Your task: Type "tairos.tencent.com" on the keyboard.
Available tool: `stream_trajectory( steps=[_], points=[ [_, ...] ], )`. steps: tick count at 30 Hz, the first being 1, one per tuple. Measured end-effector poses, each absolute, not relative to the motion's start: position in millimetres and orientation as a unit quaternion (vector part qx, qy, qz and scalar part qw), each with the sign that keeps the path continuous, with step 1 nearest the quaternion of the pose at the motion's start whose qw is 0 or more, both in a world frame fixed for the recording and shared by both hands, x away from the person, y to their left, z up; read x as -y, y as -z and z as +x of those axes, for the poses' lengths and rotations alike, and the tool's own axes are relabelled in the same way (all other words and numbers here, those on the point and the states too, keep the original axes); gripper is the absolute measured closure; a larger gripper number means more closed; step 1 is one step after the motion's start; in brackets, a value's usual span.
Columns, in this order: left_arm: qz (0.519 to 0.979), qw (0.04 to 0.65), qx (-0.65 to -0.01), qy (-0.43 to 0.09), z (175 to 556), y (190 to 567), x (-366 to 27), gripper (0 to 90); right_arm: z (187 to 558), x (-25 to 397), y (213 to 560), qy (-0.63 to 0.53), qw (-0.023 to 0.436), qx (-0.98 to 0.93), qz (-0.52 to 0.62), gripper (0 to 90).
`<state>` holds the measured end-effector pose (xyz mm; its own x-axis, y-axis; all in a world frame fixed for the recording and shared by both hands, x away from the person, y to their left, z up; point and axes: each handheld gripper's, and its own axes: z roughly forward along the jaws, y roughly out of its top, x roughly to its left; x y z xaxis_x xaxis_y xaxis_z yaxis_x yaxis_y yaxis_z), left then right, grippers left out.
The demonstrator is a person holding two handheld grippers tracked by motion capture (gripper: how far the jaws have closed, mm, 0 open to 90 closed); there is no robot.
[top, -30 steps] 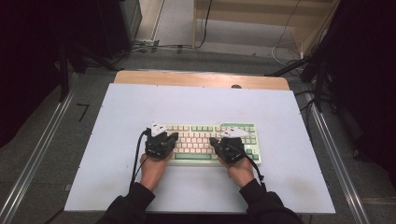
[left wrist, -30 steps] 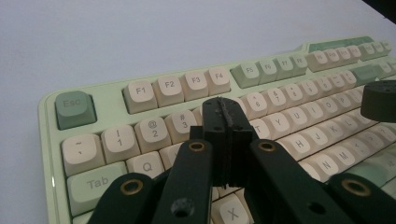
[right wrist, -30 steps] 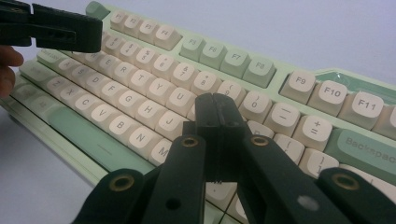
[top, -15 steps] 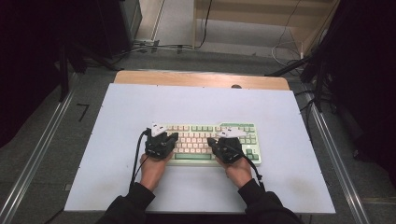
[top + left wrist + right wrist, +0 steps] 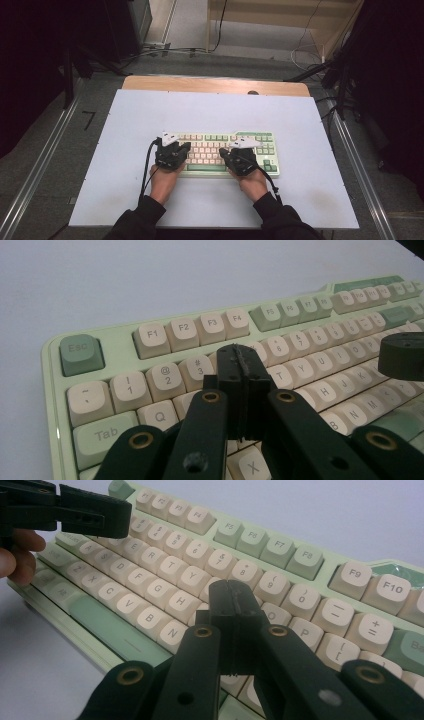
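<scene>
- Keyboard (image 5: 220, 152), pale green with cream and green keys, lies flat on the near middle of the white table (image 5: 150, 115), its long side running left to right.
- Left gripper (image 5: 172, 152) sits over the keyboard's left end; in the left gripper view (image 5: 243, 385) its jaws are pressed together with nothing between them, tips above the number row near the 4 key.
- Right gripper (image 5: 241, 159) sits over the keyboard's right half; in the right gripper view (image 5: 231, 617) its jaws are likewise pressed together and empty, tips above the keys around J and K.
- Esc key (image 5: 80, 354), green, sits at the keyboard's far left corner.
</scene>
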<state>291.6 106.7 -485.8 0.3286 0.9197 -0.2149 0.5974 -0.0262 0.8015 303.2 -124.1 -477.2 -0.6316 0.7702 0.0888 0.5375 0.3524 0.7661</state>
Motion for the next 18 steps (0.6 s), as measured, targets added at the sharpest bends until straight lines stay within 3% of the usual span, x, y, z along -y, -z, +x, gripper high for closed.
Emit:
stream_trajectory(
  steps=[18],
  points=[
    [0.689, 0.432, -0.550, -0.191, 291.2, 485.3, -108.3, 90.0, 300.2, 114.1, 481.3, -0.398, 0.139, -0.818, 0.391, 87.5]
  ],
)
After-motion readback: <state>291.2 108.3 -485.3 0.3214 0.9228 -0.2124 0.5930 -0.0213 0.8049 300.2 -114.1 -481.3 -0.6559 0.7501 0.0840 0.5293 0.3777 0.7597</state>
